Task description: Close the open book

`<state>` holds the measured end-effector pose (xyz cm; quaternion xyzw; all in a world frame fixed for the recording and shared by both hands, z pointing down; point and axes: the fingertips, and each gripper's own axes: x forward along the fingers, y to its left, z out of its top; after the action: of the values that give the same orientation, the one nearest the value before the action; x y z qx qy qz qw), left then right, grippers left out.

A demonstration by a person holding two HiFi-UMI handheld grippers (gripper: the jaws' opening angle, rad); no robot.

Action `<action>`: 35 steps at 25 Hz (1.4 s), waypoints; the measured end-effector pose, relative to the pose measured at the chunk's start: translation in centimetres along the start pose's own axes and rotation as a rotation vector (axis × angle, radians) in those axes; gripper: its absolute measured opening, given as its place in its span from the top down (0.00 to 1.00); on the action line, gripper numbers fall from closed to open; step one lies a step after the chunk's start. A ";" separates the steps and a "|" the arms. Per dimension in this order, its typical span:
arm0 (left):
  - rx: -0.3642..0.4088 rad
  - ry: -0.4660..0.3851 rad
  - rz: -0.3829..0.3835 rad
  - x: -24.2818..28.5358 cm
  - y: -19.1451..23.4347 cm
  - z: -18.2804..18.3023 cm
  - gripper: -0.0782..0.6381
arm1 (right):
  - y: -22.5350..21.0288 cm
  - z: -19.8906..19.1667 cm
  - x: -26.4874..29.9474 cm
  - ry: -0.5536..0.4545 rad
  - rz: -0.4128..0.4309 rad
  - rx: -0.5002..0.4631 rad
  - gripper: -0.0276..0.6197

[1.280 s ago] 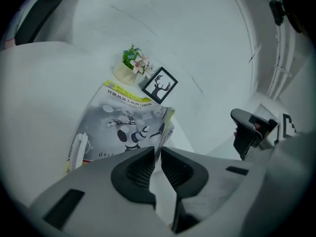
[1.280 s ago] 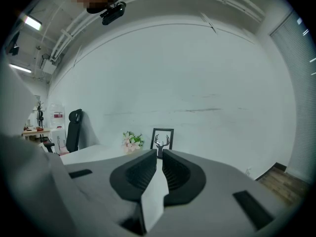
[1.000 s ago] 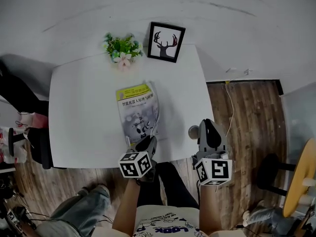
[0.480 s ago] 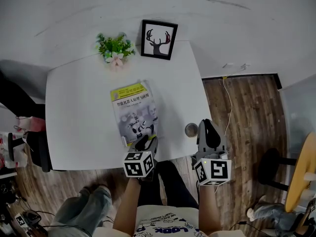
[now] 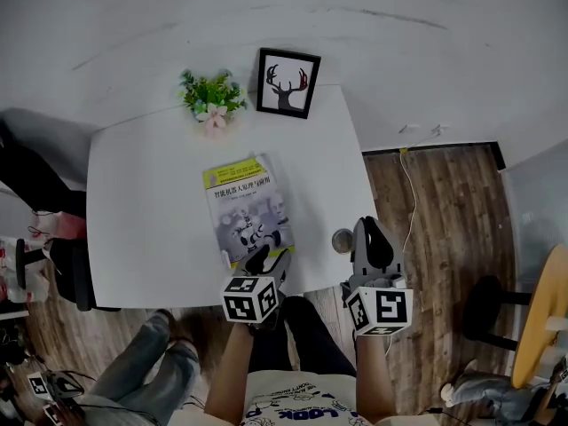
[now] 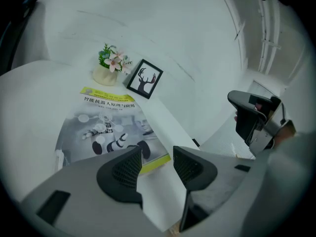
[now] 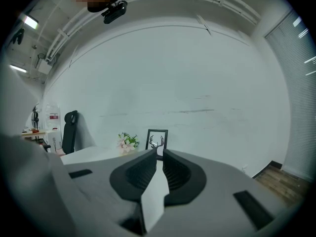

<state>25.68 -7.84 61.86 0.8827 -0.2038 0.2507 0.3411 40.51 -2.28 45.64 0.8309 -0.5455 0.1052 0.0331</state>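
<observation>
While the closed book [image 5: 244, 204], Chinese-titled under a yellow band, lies on the counter [image 5: 142, 202], left gripper [image 6: 157, 164] fingers [image 6: 123, 171] are opening, empty; right gripper [image 7: 159, 167] fingers [image 7: 143, 172] nearly touch

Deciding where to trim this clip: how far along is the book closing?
Done: the book lies shut, cover up, flat on the table. In hand: the left gripper is at the book's near edge, jaws opening, pressing on nothing. The right gripper hangs apart from the book, jaws together, empty. Left: probably only drawing the left gripper clear.
</observation>
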 end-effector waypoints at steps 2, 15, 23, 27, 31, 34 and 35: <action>-0.002 -0.043 -0.002 -0.6 -0.2 1.5 0.61 | 0.3 0.6 0.1 -0.013 0.007 -0.004 0.88; 0.210 -0.458 0.127 -9.8 -1.2 15.9 0.78 | 3.7 5.7 1.2 -0.099 0.090 -0.041 0.88; 0.290 -0.631 0.224 -15.9 -1.8 21.0 0.85 | 5.9 9.4 1.5 -0.167 0.126 -0.061 0.88; 0.308 -0.699 0.260 -18.8 -2.0 22.9 0.85 | 6.8 11.0 1.5 -0.194 0.137 -0.068 0.88; 0.331 -0.740 0.288 -21.0 -2.2 23.7 0.85 | 7.5 12.1 1.4 -0.214 0.142 -0.067 0.88; 0.341 -0.758 0.313 -22.2 -1.9 24.2 0.85 | 8.2 12.8 1.6 -0.228 0.153 -0.061 0.88; 0.339 -0.764 0.319 -22.5 -1.8 24.3 0.85 | 8.5 13.0 1.6 -0.232 0.157 -0.060 0.88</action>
<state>16.21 -19.50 32.29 0.9129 -0.4049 -0.0140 0.0491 35.22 -9.37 32.79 0.7909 -0.6117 -0.0058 -0.0137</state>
